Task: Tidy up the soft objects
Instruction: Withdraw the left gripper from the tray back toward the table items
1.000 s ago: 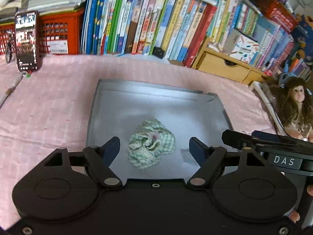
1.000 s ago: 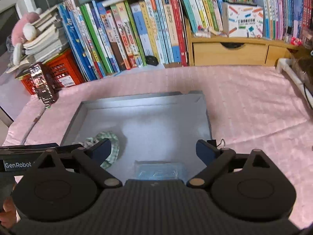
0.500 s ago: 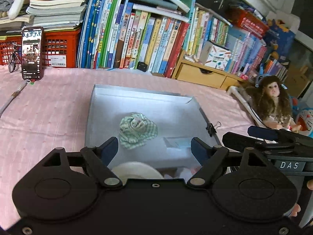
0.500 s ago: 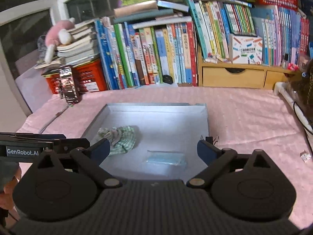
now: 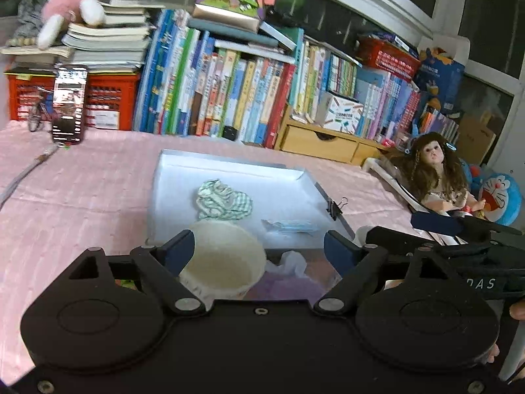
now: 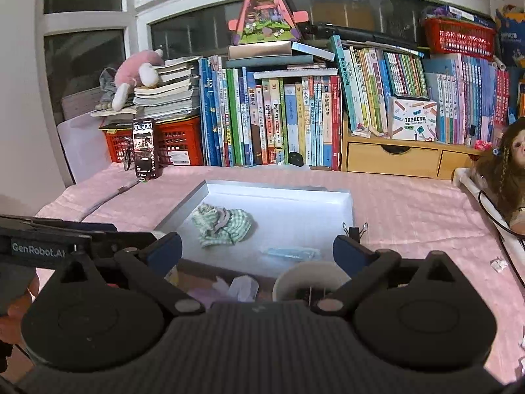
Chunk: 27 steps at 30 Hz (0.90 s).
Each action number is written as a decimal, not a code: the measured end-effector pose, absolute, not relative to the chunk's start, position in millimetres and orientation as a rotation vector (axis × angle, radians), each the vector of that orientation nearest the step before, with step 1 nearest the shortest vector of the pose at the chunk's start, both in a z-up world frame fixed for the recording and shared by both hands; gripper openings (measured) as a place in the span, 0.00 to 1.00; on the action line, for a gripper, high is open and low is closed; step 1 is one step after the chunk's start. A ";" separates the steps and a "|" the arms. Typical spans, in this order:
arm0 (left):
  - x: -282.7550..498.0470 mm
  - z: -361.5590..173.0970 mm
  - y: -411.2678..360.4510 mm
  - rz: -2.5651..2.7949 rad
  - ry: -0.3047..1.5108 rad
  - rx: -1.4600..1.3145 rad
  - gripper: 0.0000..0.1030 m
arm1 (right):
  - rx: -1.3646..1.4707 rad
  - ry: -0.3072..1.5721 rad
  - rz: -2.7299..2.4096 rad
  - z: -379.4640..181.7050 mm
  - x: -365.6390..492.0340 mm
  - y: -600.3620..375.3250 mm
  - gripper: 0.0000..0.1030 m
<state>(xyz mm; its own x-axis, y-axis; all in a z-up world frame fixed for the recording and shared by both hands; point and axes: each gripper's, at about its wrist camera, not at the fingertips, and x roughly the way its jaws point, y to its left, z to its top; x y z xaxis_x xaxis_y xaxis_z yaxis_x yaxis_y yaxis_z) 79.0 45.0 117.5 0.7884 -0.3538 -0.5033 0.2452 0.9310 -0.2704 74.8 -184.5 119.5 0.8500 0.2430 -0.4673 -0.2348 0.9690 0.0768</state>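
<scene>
A green checked cloth (image 5: 223,200) (image 6: 223,226) lies crumpled in the grey tray (image 5: 229,161) (image 6: 279,192). A flat blue packet (image 5: 288,226) (image 6: 288,252) lies to its right in the same tray. In front of the tray stand a white paper cup (image 5: 223,262) (image 6: 308,282) and a crumpled white tissue (image 5: 288,262) (image 6: 242,287). My left gripper (image 5: 259,248) hangs over the cup and tissue with its jaws opening and nothing gripped. My right gripper (image 6: 257,249) hovers beside it, jaws opening wide, also holding nothing.
The pink tablecloth (image 6: 410,203) covers the table. A phone (image 5: 69,105) (image 6: 143,147) stands at the back left before red baskets. Rows of books and a wooden drawer unit (image 6: 390,159) line the back. A doll (image 5: 433,170) sits at the right. A binder clip (image 5: 338,205) grips the tray's right rim.
Both grippers have drawn back from the tray, so the cloth and the packet now lie farther off. The cup and tissue have come into view between the fingers.
</scene>
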 end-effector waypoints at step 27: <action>1.9 56.3 77.3 -0.094 0.428 -0.118 0.95 | -0.046 0.388 0.177 52.6 13.2 -159.1 1.00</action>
<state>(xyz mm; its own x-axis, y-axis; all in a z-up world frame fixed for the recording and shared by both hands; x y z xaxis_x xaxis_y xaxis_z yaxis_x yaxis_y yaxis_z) 1.9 77.3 56.3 0.9056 -0.1152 -0.4082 0.0655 0.9889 -0.1336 13.2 -159.1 52.6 0.9106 0.1626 -0.3799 -0.1803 0.9836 -0.0111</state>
